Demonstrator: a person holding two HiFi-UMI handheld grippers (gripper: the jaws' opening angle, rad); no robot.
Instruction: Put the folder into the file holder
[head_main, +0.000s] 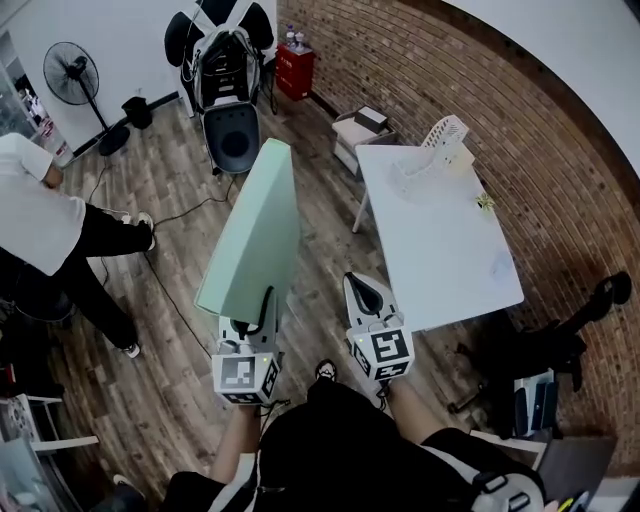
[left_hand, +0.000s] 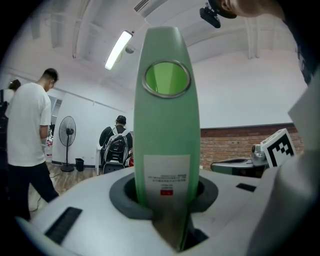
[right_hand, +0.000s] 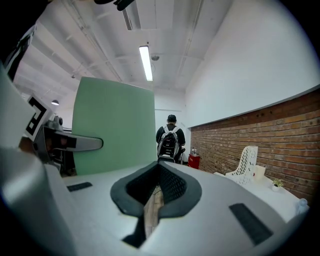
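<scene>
1. Left gripper jaws pinch the green folder by its spine, upright over the floor.
2. Its white label carries print too small to read.
3. Right gripper jaws are pressed together, empty.
4. File holder stands on the counter, well apart.

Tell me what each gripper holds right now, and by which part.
The left gripper grips the green folder at the bottom end of its spine, just below the label. The right gripper holds nothing; its jaws are together.

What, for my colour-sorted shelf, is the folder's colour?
Pale mint green; the folder shows best in the head view.
</scene>
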